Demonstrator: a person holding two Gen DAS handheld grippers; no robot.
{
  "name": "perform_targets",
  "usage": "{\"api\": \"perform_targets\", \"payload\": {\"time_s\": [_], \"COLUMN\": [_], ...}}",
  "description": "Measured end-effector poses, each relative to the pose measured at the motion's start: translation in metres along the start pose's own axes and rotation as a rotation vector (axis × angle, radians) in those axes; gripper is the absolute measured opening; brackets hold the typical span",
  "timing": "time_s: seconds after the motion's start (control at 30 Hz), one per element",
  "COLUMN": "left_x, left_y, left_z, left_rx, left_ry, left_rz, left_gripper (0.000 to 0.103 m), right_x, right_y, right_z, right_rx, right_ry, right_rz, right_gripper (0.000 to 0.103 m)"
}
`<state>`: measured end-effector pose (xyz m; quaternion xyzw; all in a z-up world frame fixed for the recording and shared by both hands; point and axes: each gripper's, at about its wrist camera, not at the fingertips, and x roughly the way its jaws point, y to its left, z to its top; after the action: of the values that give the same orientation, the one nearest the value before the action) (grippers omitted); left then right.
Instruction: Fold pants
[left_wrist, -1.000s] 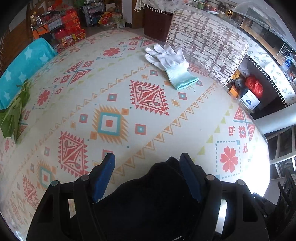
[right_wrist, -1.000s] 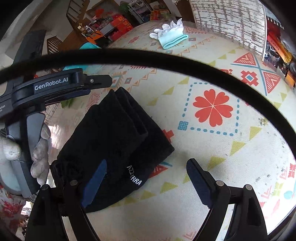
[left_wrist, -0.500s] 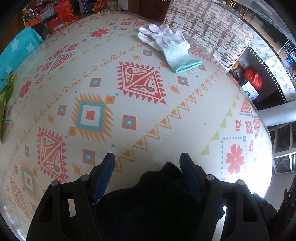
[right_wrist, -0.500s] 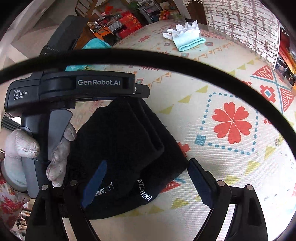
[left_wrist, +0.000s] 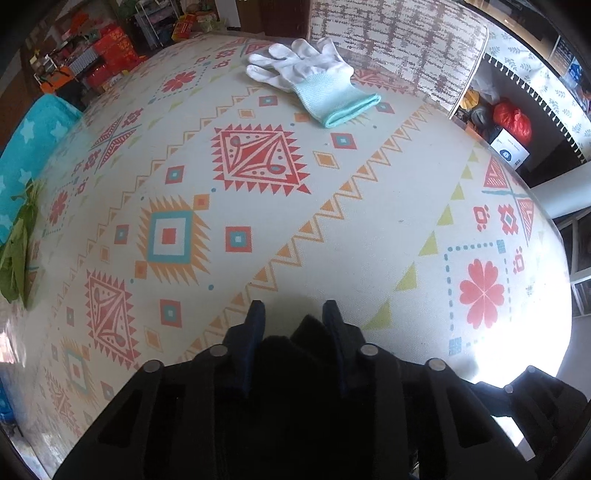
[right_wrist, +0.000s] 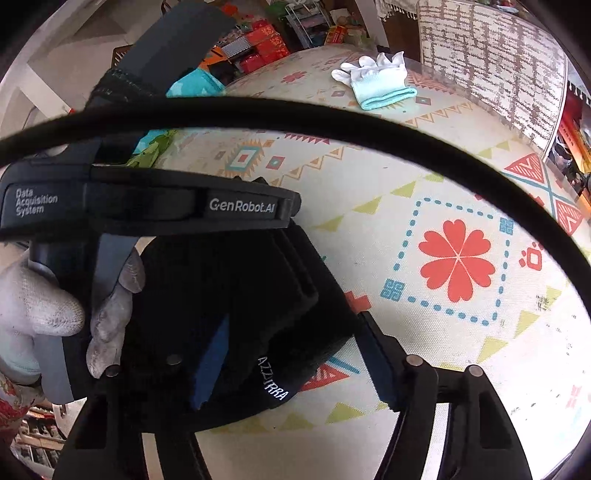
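- Pants (left_wrist: 303, 354), black and bunched, sat in the left wrist view pinched between the blue pads of the left gripper (left_wrist: 293, 314); the two fingers stood close together with a peak of dark cloth wedged between them, low over the patterned tablecloth (left_wrist: 332, 221); a white glove (left_wrist: 314, 85) with a mint cuff lay well apart at the far side of the table, near a woven chair back (left_wrist: 399, 44); green leaves (left_wrist: 16, 251) and a teal starred cloth (left_wrist: 29, 140) showed at the left edge.
- In the right wrist view the pants (right_wrist: 229, 295) lay folded into stacked layers on the tablecloth (right_wrist: 461, 332), white lettering on their near hem; the right gripper (right_wrist: 295, 354) was spread wide, its left pad over the cloth and its right pad just beside the fabric's edge, clasping nothing; a gloved hand (right_wrist: 55, 310) held the left gripper's handle (right_wrist: 147, 210) above the pants; a black cable (right_wrist: 332, 125) arched across the frame; the white glove (right_wrist: 376, 81) lay at the far side.
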<state>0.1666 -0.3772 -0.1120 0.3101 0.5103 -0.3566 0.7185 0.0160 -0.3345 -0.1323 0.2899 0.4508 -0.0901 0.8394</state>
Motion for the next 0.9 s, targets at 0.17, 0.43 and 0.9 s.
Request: {"api": "perform_targets", "payload": {"time_s": [0.17, 0.43, 0.9], "left_x": [-0.010, -0.028, -0.059], "left_y": [-0.007, -0.011, -0.010], "left_z": [0.000, -0.004, -0.018], "left_rx": [0.004, 0.023, -0.002], "left_ry": [-0.022, -0.056, -0.105], "left_rz": [0.024, 0.064, 0.070], "left_gripper": [0.024, 0.023, 0.023], "right_x": [-0.004, -0.013, -0.022], "right_y": [-0.007, -0.004, -0.002], "right_z": [0.000, -0.003, 0.000], "right_rx": [-0.001, -0.021, -0.045], "right_ry": [0.002, -0.002, -0.004], "right_rz": [0.050, 0.096, 0.155], "right_gripper": [0.048, 0.035, 0.031]}}
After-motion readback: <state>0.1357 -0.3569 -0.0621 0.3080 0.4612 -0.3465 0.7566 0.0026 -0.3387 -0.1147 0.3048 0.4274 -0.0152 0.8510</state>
